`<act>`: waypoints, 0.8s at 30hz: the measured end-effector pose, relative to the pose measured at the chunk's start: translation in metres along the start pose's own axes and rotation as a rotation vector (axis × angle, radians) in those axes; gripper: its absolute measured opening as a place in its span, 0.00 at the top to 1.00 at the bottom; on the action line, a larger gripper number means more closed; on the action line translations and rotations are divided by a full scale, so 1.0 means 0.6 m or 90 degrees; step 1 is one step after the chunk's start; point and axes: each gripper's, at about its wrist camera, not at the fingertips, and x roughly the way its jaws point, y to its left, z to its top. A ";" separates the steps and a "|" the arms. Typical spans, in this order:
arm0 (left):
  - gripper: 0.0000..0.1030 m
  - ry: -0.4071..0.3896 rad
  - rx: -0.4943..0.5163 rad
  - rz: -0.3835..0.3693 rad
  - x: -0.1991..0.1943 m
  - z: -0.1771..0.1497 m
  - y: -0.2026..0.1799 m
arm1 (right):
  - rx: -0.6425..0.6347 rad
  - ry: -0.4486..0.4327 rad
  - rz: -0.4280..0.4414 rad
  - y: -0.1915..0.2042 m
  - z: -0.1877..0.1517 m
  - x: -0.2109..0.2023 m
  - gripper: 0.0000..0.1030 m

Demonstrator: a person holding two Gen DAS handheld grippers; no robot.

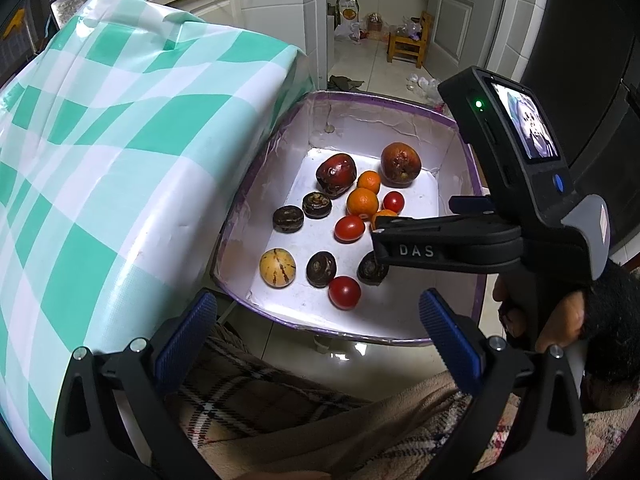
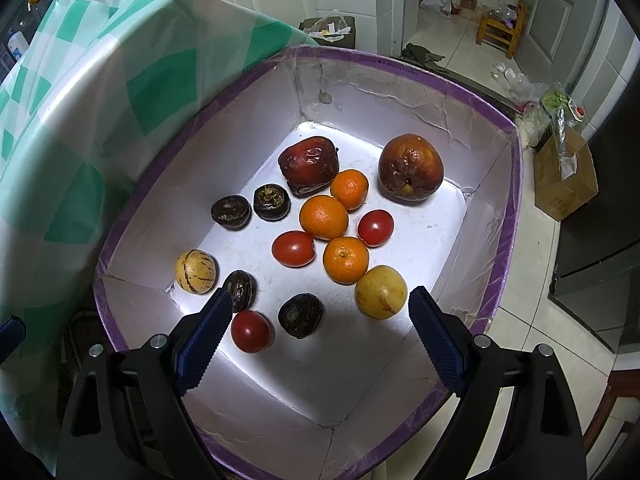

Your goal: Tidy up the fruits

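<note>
Open box, crowded floor

Box [image 2: 502, 216] open on top; bare floor right of the fruits [image 2: 324, 216]; draped table [image 2: 100, 100] blocks the left.

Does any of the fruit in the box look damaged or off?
Yes. The two big red fruits at the far end of the box look bad: the left one is wrinkled, the right one has brown blotches. Both seem overripe or rotting.
</note>
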 end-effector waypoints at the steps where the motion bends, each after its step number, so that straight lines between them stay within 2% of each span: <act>1: 0.02 0.000 0.000 0.000 0.000 0.000 0.000 | 0.001 0.000 0.000 0.000 0.000 0.000 0.16; 24: 0.02 0.003 0.001 0.002 0.000 -0.003 -0.001 | 0.008 0.012 0.009 -0.001 -0.001 0.009 0.16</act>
